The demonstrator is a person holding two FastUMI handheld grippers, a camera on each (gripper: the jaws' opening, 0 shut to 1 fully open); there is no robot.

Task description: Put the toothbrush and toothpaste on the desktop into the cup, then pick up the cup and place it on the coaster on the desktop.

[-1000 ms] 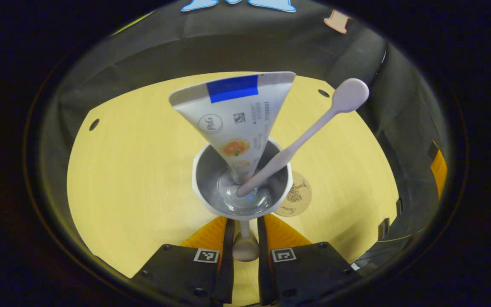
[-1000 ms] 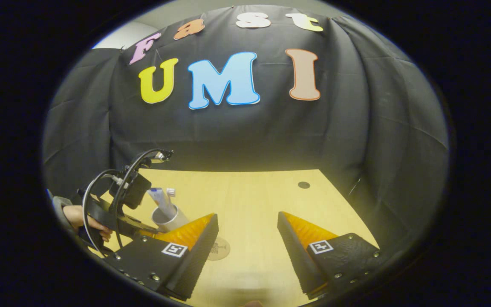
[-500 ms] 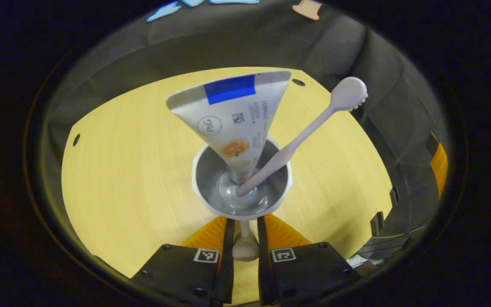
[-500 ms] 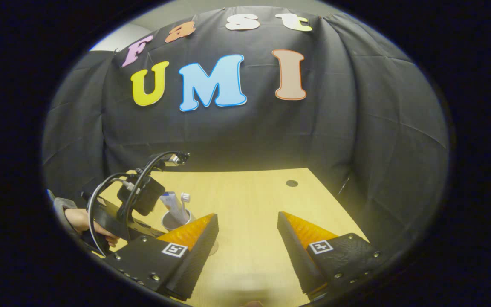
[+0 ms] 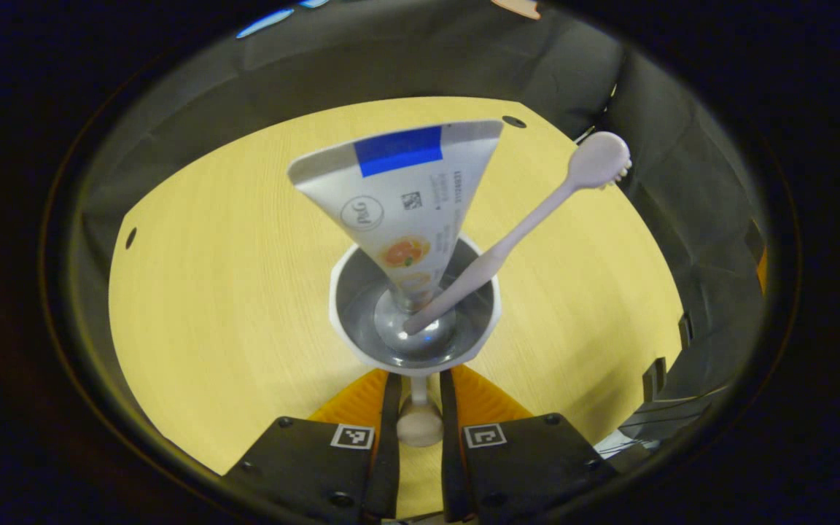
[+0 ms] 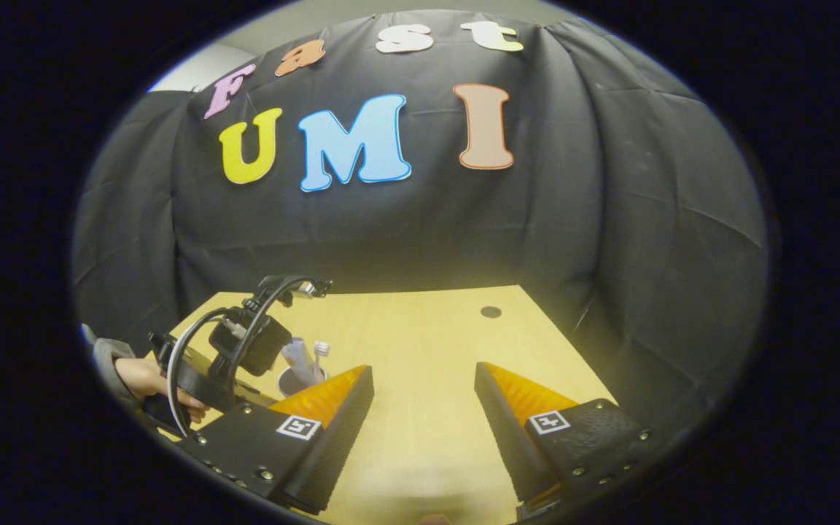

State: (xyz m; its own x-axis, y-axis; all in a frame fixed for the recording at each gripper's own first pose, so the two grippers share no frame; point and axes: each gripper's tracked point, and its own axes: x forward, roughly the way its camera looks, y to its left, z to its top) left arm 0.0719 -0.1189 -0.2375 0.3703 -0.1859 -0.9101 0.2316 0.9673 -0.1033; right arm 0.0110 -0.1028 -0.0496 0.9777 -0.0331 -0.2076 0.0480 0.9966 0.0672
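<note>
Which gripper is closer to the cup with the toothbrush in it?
Left. The left gripper has its jaws closed on the handle of the cup. The right gripper sits open and apart, off to the cup's side.

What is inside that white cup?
A toothpaste tube and a toothbrush stand in the cup, leaning out over its rim. The tube's cap end is hidden behind the toothbrush handle.

Left tool [image 5: 418, 408] clamped narrow; right tool [image 6: 420, 401] spread wide.
</note>
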